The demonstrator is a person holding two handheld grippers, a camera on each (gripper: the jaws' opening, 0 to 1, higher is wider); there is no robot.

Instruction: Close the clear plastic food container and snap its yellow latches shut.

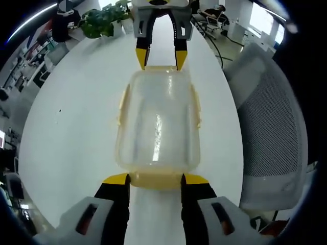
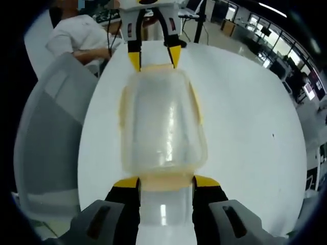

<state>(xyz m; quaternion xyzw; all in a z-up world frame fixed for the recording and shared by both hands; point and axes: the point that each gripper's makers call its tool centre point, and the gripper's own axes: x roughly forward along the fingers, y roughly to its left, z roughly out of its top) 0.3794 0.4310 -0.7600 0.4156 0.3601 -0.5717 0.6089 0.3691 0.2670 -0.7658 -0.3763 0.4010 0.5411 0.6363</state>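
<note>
Office background: desks, a potted plant, a mesh chair at the tabletop's long edge, a seated person beyond its far end.

Surface: white oval tabletop.

Item: clear plastic food container, lid seated, lying along the tabletop's middle between your two grippers.

Latches: yellow latches on both long sides; whether they are snapped home, you cannot tell.

Left gripper: jaws spread, tips at the container's near short end.

Right gripper: jaws likewise parted, at the opposite short end.

Handling, by judgement: empty, so light; smooth and likely to skid on this top; walls stiff but flexing. Brace one end, press each latch at its outer flap, not the lid's centre.
</note>
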